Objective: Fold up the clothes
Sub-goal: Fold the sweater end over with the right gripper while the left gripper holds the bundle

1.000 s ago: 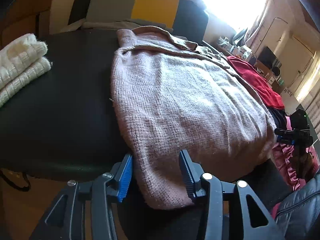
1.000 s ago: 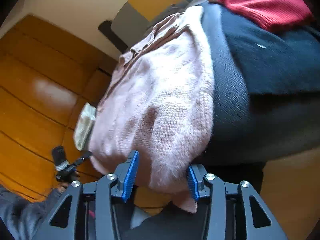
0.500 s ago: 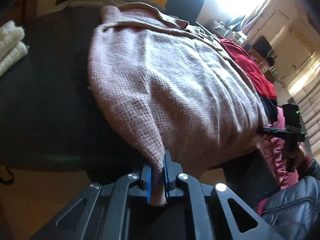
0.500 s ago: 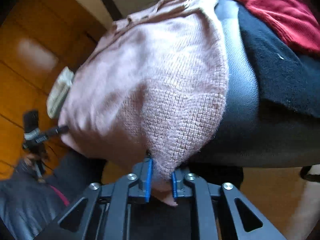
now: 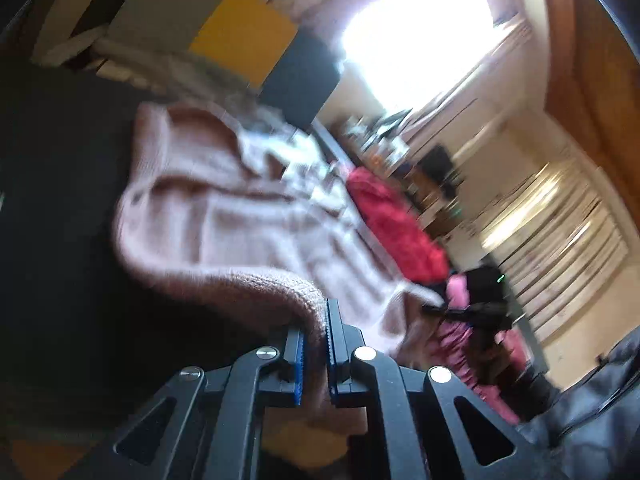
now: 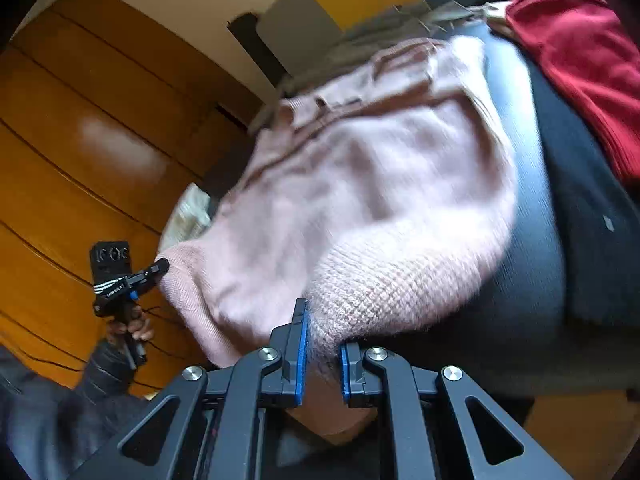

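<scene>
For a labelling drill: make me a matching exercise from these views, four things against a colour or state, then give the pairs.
Column one:
1. left hand-held gripper
2. knit sweater
3. red garment
4. wall panel

Column two:
A. yellow
B. lying beyond the sweater, ungrasped
C. shut on the sweater's hem
D. pale pink, its near edge lifted

Pairs: 1-C, 2-D, 3-B, 4-A
</scene>
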Tool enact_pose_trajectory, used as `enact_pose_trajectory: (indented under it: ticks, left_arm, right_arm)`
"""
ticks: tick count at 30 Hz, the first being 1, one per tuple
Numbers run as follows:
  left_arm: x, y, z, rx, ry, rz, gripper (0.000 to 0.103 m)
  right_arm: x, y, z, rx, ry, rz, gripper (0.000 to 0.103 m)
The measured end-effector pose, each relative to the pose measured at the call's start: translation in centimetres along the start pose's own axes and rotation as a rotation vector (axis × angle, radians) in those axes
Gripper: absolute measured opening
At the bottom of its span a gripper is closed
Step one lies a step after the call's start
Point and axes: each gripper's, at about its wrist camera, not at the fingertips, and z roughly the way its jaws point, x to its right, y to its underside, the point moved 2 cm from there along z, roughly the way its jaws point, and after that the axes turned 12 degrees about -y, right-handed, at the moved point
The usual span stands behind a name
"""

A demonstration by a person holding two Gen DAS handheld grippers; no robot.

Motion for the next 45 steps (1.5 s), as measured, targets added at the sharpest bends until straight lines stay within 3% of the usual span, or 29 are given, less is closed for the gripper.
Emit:
enact_pose_trajectory:
  ticks: [5, 9, 12, 15, 18, 21, 25, 29, 31, 32, 34, 39, 45]
  left_arm:
    - [-1.1, -6.8, 1.2, 0.108, 0.06, -0.03, 0.006]
    - [-4.9, -12.0, 5.3, 0.138, 0.016, -0.13, 0.006]
    - [-9.6, -14.4, 10.5, 0.095, -0.06, -0.263, 0.006]
    - [-13.7, -13.8, 16.4, -0.052, -0.177, -0.341, 0.005]
    - [-14.7, -11.7, 17.3, -0.061, -0.164, -0.327, 0.005]
    - [-14.0, -9.8, 15.8, -0.087, -0.187, -0.295, 0.005]
    - [-12.8, -7.2, 13.8, -0.117, -0.214, -0.274, 0.005]
    - [-12.1, -6.1, 12.3, -0.089, -0.194, -0.307, 0.007]
    - [-11.7, -5.8, 11.6, -0.063, -0.157, -0.342, 0.023]
    - [-11.6, -5.7, 11.2, -0.05, -0.145, -0.354, 0.025]
    - [-11.5, -5.4, 10.3, -0.024, -0.122, -0.379, 0.033]
    - [-10.8, -4.8, 8.9, 0.006, -0.087, -0.399, 0.045]
    - [-9.1, -4.9, 8.8, -0.043, -0.071, -0.313, 0.048]
  right_arm:
    - [0.1, -5.2, 0.5, 0.055, -0.024, -0.011, 0.013]
    - [1.8, -10.9, 1.3, 0.109, -0.007, 0.007, 0.013]
    - [4.7, -15.2, 2.7, 0.133, 0.022, 0.055, 0.013]
    - [9.3, -17.9, 5.2, 0.115, 0.088, 0.143, 0.013]
    - [12.8, -17.4, 7.5, 0.057, 0.113, 0.208, 0.009]
    - [12.5, -15.3, 6.6, 0.086, 0.065, 0.209, 0.009]
    - [10.5, -11.2, 5.5, 0.052, 0.044, 0.216, 0.009]
    - [9.2, -9.1, 5.0, 0.06, 0.023, 0.256, 0.01]
    - [8.4, -8.7, 4.8, 0.069, 0.008, 0.277, 0.019]
    - [7.8, -8.7, 4.8, 0.066, 0.001, 0.274, 0.025]
    - [6.3, -8.5, 4.7, 0.065, -0.013, 0.25, 0.048]
    - [3.6, -8.7, 5.6, 0.041, -0.058, 0.195, 0.052]
    - [4.0, -8.8, 9.3, -0.021, -0.012, 0.179, 0.053]
